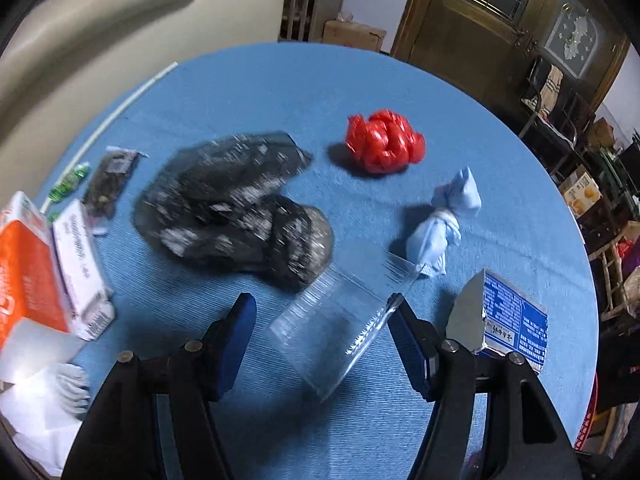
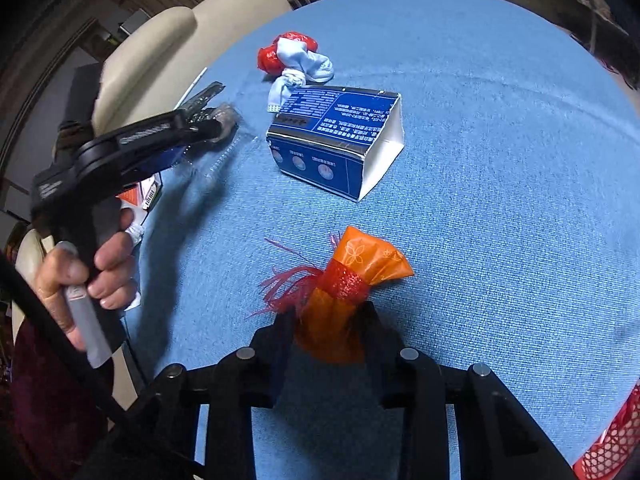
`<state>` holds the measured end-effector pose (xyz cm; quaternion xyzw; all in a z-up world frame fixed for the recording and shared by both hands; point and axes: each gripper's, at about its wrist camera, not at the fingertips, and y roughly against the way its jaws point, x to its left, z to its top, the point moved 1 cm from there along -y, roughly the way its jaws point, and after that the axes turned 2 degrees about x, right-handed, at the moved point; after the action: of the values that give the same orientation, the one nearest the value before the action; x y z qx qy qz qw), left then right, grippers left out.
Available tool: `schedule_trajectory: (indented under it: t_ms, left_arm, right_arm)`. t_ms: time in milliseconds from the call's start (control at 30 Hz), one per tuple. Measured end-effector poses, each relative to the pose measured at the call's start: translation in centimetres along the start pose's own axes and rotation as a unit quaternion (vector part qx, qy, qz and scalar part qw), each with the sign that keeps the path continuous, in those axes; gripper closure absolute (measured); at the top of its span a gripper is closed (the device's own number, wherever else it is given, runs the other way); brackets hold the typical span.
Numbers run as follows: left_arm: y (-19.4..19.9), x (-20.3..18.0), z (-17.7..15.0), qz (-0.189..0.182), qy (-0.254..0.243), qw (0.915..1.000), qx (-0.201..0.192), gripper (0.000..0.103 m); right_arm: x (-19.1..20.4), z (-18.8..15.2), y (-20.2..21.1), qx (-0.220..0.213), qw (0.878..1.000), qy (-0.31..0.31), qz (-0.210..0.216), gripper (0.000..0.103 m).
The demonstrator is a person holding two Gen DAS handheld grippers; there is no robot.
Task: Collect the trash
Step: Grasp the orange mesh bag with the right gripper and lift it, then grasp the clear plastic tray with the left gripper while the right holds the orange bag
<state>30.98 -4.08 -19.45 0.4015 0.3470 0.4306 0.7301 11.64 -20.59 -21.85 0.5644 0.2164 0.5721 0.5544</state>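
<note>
My left gripper (image 1: 322, 310) is open above the blue tablecloth, its jaws wide on either side of a clear plastic bag (image 1: 340, 324) lying flat. Beyond it lie a crumpled black bag (image 1: 232, 216), a red plastic ball (image 1: 384, 140) and a knotted light-blue bag (image 1: 448, 224). My right gripper (image 2: 326, 320) is shut on an orange wrapper (image 2: 352, 280) with a red glitter band and red fringe. A blue carton (image 2: 340, 136) lies on its side ahead of it. The left gripper also shows in the right wrist view (image 2: 200, 120), held by a hand.
An orange and white box (image 1: 28, 264), a white printed packet (image 1: 80, 264), a dark snack wrapper (image 1: 110, 180) and white tissues (image 1: 44, 408) sit at the table's left edge. A cream sofa (image 1: 100, 40) stands behind. A red mesh basket (image 2: 612, 444) is at the lower right.
</note>
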Motion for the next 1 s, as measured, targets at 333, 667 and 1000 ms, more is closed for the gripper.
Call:
schedule_trajectory:
  t_ms: [333, 667, 1000]
  left_arm:
    - [-0.2, -0.7, -2.4, -0.023, 0.014, 0.9996, -0.001, 0.076]
    - [4.6, -1.3, -5.8, -0.002, 0.015, 0.9983, -0.057, 0.092]
    - [4.4, -2.5, -3.9, 0.04, -0.042, 0.9968, -0.055, 0.035]
  right_arm:
    - [-0.7, -0.8, 1.0, -0.013, 1.0, 0.008, 0.004, 0.069]
    - [-2.2, -1.9, 3.1, -0.037, 0.999, 0.003, 0.002, 0.075]
    - [-3.7, -2.4, 4.1, -0.035, 0.999, -0.028, 0.026, 0.072]
